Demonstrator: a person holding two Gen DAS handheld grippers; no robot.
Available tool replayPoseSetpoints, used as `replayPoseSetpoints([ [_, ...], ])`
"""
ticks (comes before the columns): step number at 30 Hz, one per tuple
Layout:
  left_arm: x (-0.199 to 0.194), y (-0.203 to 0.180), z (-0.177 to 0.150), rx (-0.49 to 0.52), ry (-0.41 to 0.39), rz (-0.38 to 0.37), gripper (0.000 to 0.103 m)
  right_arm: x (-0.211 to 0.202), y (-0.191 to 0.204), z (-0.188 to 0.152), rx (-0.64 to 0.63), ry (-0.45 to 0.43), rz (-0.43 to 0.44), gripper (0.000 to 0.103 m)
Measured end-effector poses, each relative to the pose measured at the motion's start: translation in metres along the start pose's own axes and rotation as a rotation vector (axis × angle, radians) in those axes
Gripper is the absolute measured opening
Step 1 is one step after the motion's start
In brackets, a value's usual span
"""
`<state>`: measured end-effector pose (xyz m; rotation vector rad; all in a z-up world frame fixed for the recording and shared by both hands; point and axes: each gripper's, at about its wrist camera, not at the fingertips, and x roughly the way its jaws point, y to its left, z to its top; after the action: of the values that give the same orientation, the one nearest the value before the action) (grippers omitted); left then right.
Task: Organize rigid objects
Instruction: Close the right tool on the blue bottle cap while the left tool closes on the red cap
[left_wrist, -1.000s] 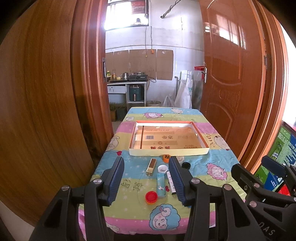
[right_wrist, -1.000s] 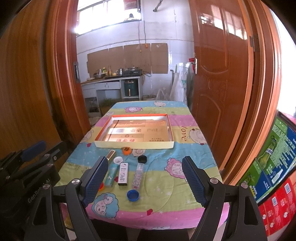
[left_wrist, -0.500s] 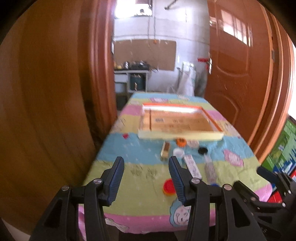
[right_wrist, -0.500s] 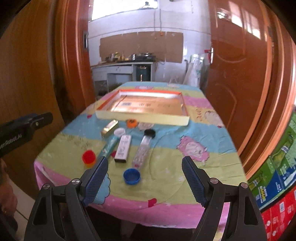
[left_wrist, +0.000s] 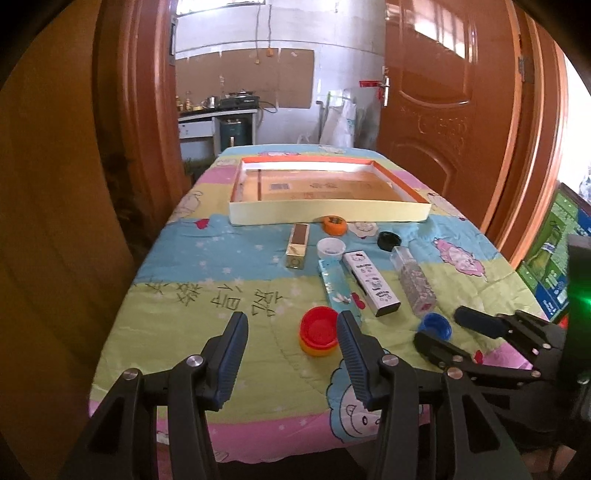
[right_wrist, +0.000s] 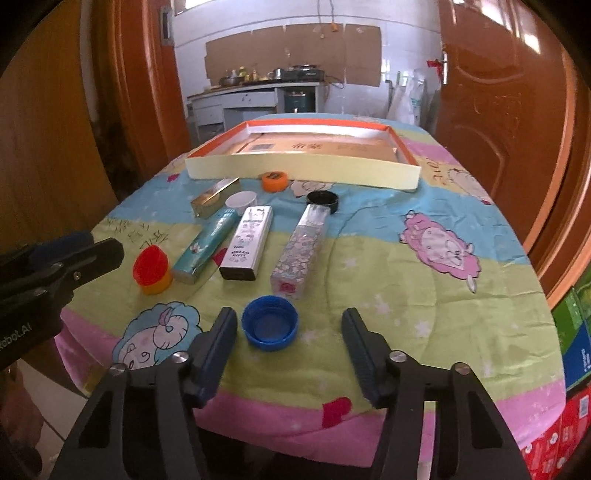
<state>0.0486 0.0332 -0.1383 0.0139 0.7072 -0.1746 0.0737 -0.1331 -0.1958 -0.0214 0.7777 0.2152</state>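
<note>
my right gripper: jaws just narrowing, nothing grasped, blue cap lower centre; left gripper released.

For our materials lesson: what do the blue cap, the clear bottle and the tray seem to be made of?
Blue cap: probably moulded plastic, glossy, with a ribbed rim.
Clear bottle: transparent plastic or glass, hard to tell; speckled contents show through.
Tray: likely cardboard, with matte pale walls, sharp folded corners and an orange top edge.

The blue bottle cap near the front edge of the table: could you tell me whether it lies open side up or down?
Open side up: the blue bottle cap shows its hollow inside and rim.
</note>
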Motion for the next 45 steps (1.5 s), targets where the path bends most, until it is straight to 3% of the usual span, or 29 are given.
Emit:
replayPoseSetpoints([
  [2, 0.003, -0.002, -0.001, 0.013, 0.003, -0.012, 0.050, 0.000, 0.003, 0.001, -0.012, -0.009, -0.003, 0.054],
  [5, 0.008, -0.008, -0.001, 0.044, 0.011, -0.012, 0.050, 0.001, 0.004, 0.002, -0.024, -0.015, -0.003, 0.030],
  [15, 0.024, -0.018, 0.002, 0.061, 0.051, -0.056, 0.050, 0.000, 0.003, -0.001, -0.032, -0.020, 0.012, 0.030],
  [17, 0.029, -0.018, 0.002, 0.059, 0.065, -0.058, 0.042, -0.001, 0.002, -0.001, -0.029, -0.024, 0.018, 0.031],
  [23, 0.040, -0.013, 0.002, 0.027, 0.103, -0.075, 0.032, -0.001, 0.000, -0.003, -0.027, -0.029, 0.029, 0.031],
  [45, 0.014, 0.004, 0.021, -0.056, 0.020, -0.160, 0.031, -0.001, 0.001, -0.003, -0.031, -0.035, 0.028, 0.031],
])
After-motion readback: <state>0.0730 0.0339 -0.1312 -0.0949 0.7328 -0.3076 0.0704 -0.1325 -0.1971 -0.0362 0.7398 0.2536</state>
